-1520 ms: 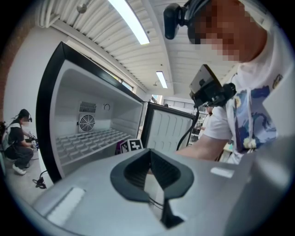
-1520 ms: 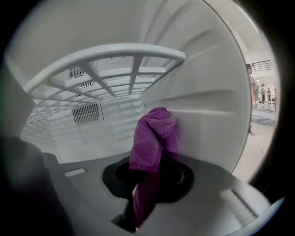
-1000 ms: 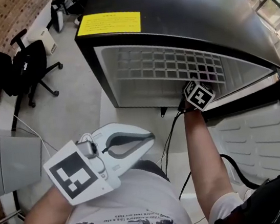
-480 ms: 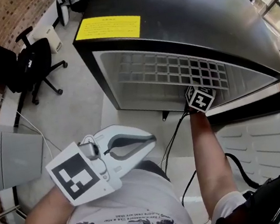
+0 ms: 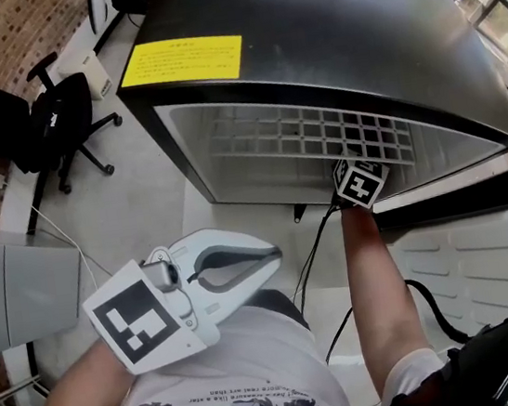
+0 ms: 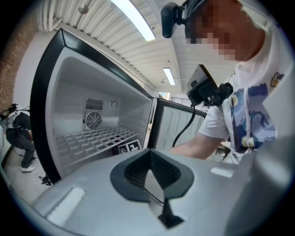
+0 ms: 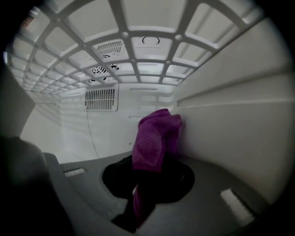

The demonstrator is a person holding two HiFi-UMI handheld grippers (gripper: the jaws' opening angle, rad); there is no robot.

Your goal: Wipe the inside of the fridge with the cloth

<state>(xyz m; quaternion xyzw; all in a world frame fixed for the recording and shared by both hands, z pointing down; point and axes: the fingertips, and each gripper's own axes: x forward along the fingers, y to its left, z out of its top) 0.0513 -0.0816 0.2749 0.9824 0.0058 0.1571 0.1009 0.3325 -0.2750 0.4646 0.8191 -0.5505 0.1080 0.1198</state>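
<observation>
Right tool pinched on the cloth, reaching into the open fridge. The purple cloth stood bunched above the jaws, its free fold at the right-hand wall, apparently touching it. This hold suits wiping: the jaws gripped the lower part and left the soft top to meet the surface. The tool lay below the wire shelf, so the wall and back panel under the shelf were the faces within reach. In the head view only its marker cube showed, at the front lip of the opening.

Left tool was held back at the person's chest, outside the fridge, with its jaws pressed together on nothing — probably parked there to stay out of the working arm's way.

Edges and room: the shelf closed the space overhead and the wall bounded the right. To the left and toward the back vent the cavity looked open, so strokes could run that way. The door hung open on the person's right, near the reaching arm, and a black cable trailed beside the forearm — a likely snag at the opening's lower edge.
</observation>
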